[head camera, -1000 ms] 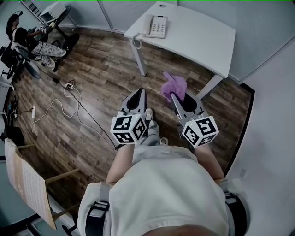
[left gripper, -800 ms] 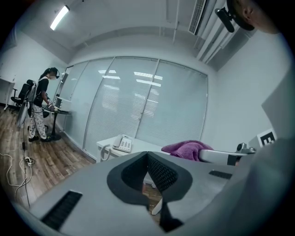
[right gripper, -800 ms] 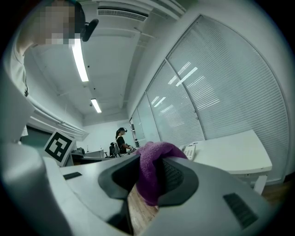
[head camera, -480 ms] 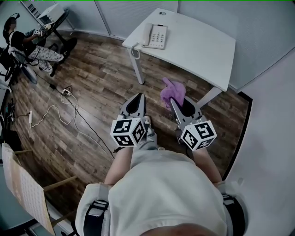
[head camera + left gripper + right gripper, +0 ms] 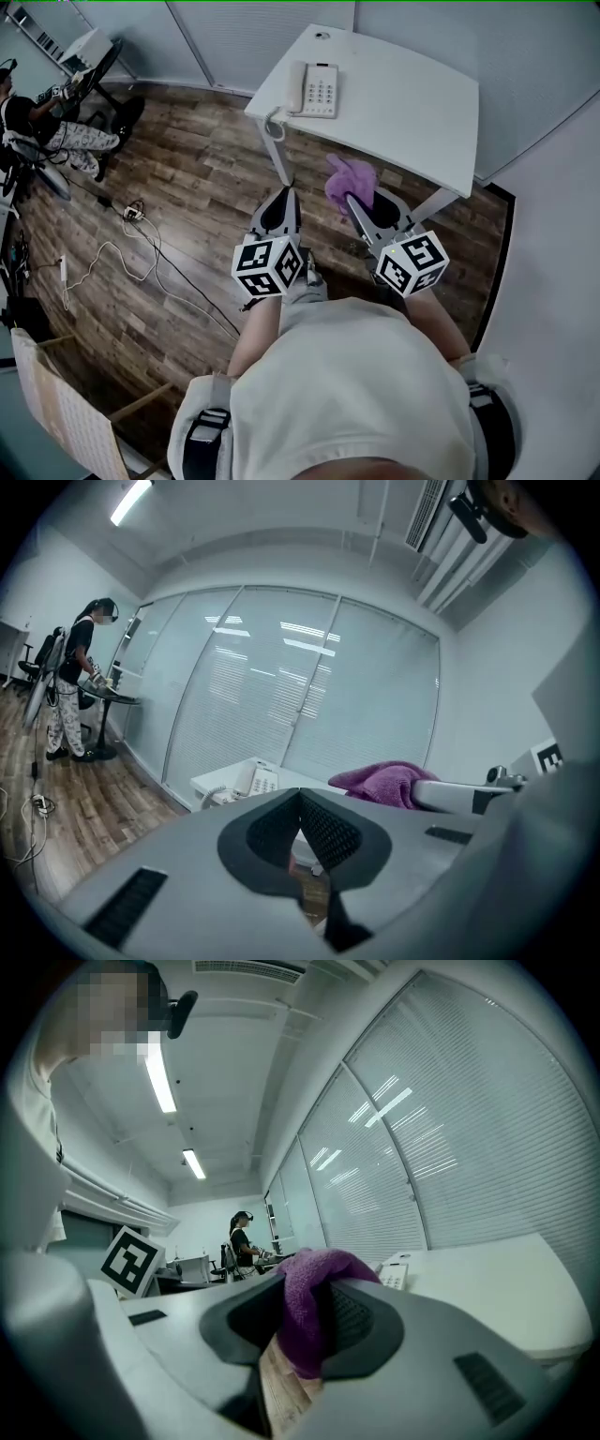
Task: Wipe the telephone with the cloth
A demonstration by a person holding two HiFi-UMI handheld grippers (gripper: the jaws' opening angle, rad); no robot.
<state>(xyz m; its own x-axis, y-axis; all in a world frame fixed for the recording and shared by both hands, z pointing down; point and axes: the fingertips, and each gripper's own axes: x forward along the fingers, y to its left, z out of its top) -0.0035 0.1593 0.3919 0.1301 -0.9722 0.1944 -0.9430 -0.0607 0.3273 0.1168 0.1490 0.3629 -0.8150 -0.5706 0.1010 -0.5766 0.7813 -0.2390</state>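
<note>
A white telephone (image 5: 314,90) with a coiled cord lies at the left end of a white desk (image 5: 412,103); it also shows ahead as the telephone (image 5: 253,781) and small as the telephone (image 5: 396,1271). My right gripper (image 5: 354,197) is shut on a purple cloth (image 5: 348,179), which bunches up between its jaws as the cloth (image 5: 307,1316). That cloth (image 5: 382,782) shows to the right in the left gripper view. My left gripper (image 5: 282,198) is shut with nothing in it. Both grippers hang over the wooden floor, short of the desk's near edge.
The desk's leg (image 5: 277,153) stands just ahead of the left gripper. Cables and a power strip (image 5: 133,208) lie on the floor at left. A person (image 5: 42,131) sits at another desk far left. Glass walls with blinds (image 5: 281,696) stand behind the desk.
Both grippers have moved forward toward the desk, the cloth still held in the right one. The desk and telephone now sit nearer in the head view.
</note>
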